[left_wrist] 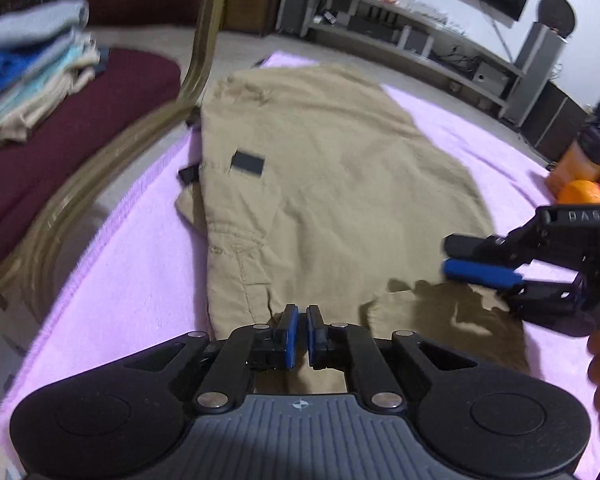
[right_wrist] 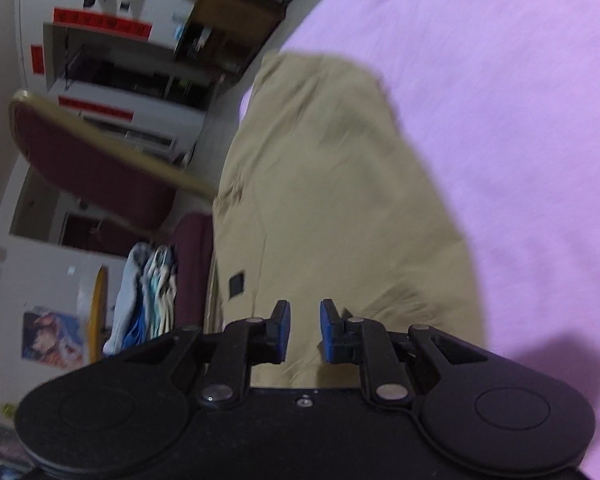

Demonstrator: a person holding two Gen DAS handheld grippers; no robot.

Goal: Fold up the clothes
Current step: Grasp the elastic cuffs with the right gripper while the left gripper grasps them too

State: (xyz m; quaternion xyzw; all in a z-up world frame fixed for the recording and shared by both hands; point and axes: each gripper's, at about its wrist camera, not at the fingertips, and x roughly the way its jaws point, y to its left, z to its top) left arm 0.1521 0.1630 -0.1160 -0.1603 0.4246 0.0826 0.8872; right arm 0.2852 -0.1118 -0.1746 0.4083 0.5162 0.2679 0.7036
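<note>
khaki trousers (left_wrist: pixel 320 168) lie flat on the pink cloth (left_wrist: pixel 132 240).

The trousers (left_wrist: pixel 324 168) were plain khaki with a small black patch (left_wrist: pixel 247 163). The cloth (left_wrist: pixel 132 264) under them was pale lilac. Each hand-held gripper was black with blue pads (left_wrist: pixel 293 330). The chair (left_wrist: pixel 72 128) had maroon cushions and a gold frame. An orange (left_wrist: pixel 581 192) showed bright orange.

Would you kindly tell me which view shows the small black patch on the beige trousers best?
The left wrist view: the black patch sits sharp and unobstructed. The right wrist view shows it smaller and blurred.
</note>
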